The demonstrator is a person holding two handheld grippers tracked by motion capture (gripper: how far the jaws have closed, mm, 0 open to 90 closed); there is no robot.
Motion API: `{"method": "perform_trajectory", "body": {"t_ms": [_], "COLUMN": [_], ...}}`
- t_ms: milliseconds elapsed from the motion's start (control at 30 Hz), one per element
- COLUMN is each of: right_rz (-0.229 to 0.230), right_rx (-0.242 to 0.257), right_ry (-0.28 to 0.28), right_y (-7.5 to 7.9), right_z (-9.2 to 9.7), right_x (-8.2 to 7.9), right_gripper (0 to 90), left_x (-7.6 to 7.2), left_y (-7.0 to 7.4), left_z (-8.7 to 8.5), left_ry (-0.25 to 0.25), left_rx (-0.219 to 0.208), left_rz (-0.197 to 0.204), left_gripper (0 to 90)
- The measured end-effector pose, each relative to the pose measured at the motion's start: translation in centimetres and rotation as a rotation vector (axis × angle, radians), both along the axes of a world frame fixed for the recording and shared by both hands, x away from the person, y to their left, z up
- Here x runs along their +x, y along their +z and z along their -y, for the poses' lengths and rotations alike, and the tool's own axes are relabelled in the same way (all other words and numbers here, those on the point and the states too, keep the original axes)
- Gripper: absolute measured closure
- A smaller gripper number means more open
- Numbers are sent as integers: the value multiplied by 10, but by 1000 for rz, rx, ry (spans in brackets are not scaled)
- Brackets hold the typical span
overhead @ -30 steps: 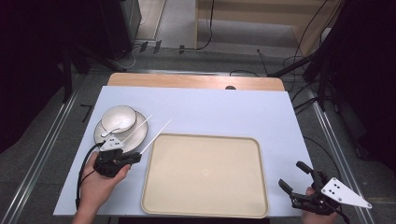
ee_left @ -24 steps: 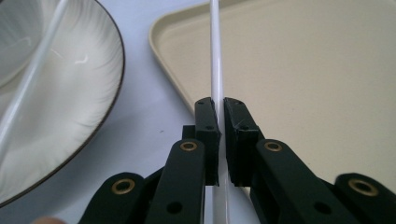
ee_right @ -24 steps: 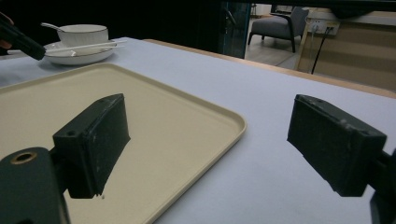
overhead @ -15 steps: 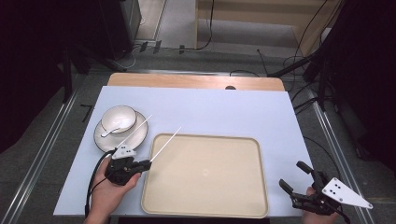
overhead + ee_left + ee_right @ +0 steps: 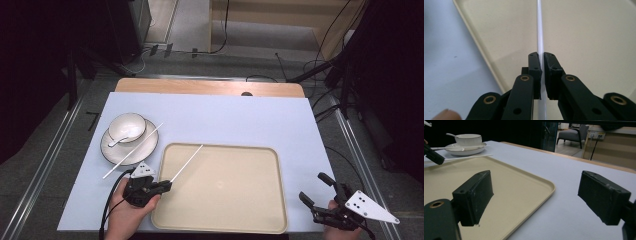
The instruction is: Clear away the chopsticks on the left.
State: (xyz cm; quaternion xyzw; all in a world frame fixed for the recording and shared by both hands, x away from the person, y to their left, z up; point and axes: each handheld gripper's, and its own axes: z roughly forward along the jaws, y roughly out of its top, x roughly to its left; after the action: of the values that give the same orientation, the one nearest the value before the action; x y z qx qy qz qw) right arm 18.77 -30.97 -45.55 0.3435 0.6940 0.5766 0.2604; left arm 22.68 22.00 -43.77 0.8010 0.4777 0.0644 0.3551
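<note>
Now left gripper jaws clamped on white chopstick, stick running forward over tray.

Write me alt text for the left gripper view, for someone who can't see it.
Two black jaws of the left gripper are closed on a thin white chopstick, which runs straight ahead over a beige rectangular plastic tray. The tray's raised rim crosses diagonally at left, with the pale blue table covering beyond it.
</note>
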Motion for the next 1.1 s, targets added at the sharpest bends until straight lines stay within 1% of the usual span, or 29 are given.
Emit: {"method": "perform_trajectory", "body": {"t_ms": [67,200,333,367,600,633,733,767,933,1100], "right_rz": [0,-1,1,1,0,0,0,-1,2,0], "right_rx": [0,-2,-2,-2,0,1,3,2,3,0], "right_ry": [0,-2,-1,-1,0,0,1,0,0,3], "right_y": [0,0,0,0,0,0,0,0,0,0], "right_z": [0,0,0,0,0,0,0,0,1,0], "right_x": [0,0,0,0,0,0,0,0,0,0], "right_gripper": [129,129,129,130,129,129,129,129,129,129], "left_x": [-1,-3,-2,-2,-1,-1,-1,-1,-1,-3], "left_y": [-1,-4,-7,-9,-17,-18,-20,-21,-22,-22], "left_z": [1,4,6,8,13,14,15,15,16,18], "left_ry": [5,22,32,39,43,49,51,59,66,76], "left_rx": [-5,-37,-45,-61,-51,-42,-34,-43,-44,-28], "left_rz": [-4,-25,-34,-40,-57,-51,-57,-54,-53,-38], "left_gripper": [849,849,849,849,849,849,848,848,845,842]}}
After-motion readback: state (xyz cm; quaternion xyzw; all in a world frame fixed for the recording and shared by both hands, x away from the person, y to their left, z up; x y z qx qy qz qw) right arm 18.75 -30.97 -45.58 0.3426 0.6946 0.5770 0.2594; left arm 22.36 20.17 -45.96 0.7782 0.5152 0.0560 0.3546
